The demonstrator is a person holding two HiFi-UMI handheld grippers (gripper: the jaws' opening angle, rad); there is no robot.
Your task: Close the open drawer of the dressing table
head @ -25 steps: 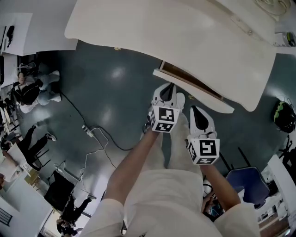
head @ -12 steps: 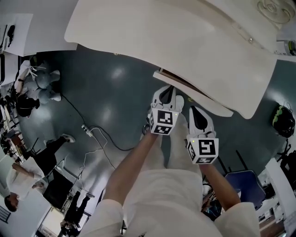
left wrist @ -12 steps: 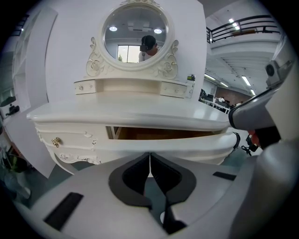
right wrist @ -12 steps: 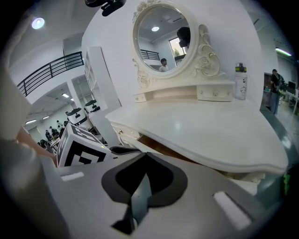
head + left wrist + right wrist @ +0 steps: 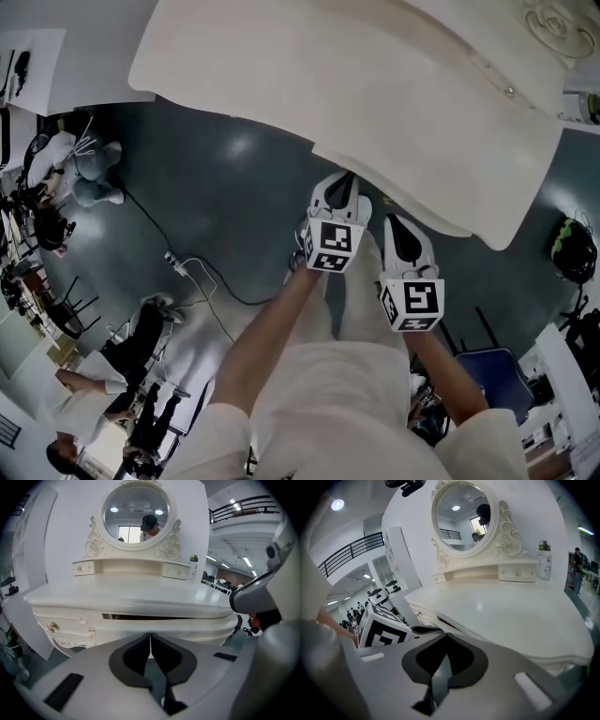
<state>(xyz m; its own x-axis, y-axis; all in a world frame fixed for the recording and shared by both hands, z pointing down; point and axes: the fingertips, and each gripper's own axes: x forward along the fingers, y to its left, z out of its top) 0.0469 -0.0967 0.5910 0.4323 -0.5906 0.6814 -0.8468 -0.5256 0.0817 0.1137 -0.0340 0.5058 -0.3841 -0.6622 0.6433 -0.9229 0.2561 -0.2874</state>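
Note:
The white dressing table (image 5: pixel 375 84) fills the top of the head view. Its middle drawer (image 5: pixel 427 214) sits almost flush under the tabletop. In the left gripper view only a thin dark slit (image 5: pixel 154 617) shows above the drawer front (image 5: pixel 187 626). My left gripper (image 5: pixel 345 176) is shut and empty, its tips (image 5: pixel 150 634) right at the drawer front. My right gripper (image 5: pixel 392 221) is beside it, also shut with nothing held, its tips (image 5: pixel 446 633) at the table's front edge. The left gripper's marker cube (image 5: pixel 384 630) shows in the right gripper view.
A round mirror (image 5: pixel 137 512) and small upper drawers stand at the table's back, with a bottle (image 5: pixel 543 559) on the shelf. A power strip and cable (image 5: pixel 178 265) lie on the floor to the left. A blue chair (image 5: pixel 502 375) stands at right. People are at the far left.
The drawer has slid in: its brown inside showed a second ago, now only a slit is left. Both grippers have moved slightly toward the table with it.

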